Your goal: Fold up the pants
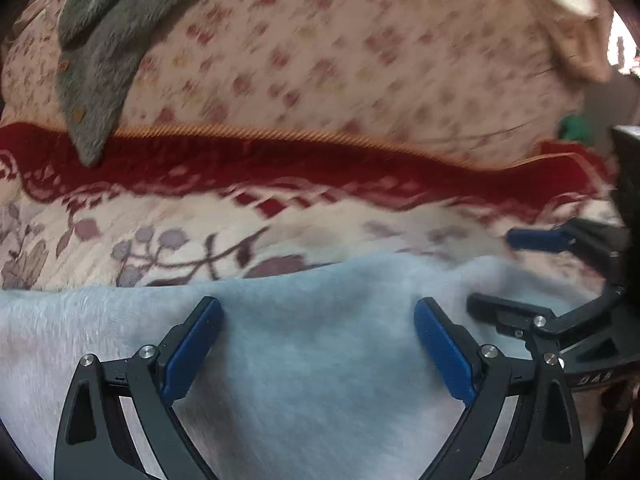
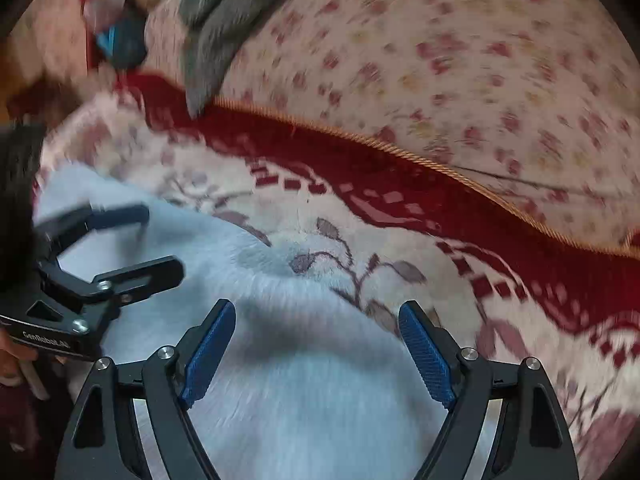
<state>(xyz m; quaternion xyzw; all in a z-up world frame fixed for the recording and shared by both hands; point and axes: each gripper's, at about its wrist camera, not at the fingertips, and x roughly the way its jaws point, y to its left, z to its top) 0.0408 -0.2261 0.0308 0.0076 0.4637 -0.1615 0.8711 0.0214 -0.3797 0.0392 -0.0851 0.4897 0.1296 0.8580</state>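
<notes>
Cream plush blanket with red border and mauve leaf print [image 2: 360, 240]: work surface, spread flat.
Floral quilted bedding with gold cord edge [image 1: 340, 60]: beyond the blanket.
Grey fleece garment [image 1: 100, 52]: on the bedding, well apart.
Pale blue fleece pants [image 1: 312, 340]: directly beneath both claws; far edge just ahead, running side to side.
Left gripper [image 1: 318, 344]: spread wide, holding nothing.
Right gripper [image 2: 316, 352]: spread wide, holding nothing; both equally near.

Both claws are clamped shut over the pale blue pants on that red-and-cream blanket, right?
Not quite. Both the left gripper and right gripper are wide open above the pale blue pants, as each wrist view shows. The red-and-cream blanket part is right.
</notes>
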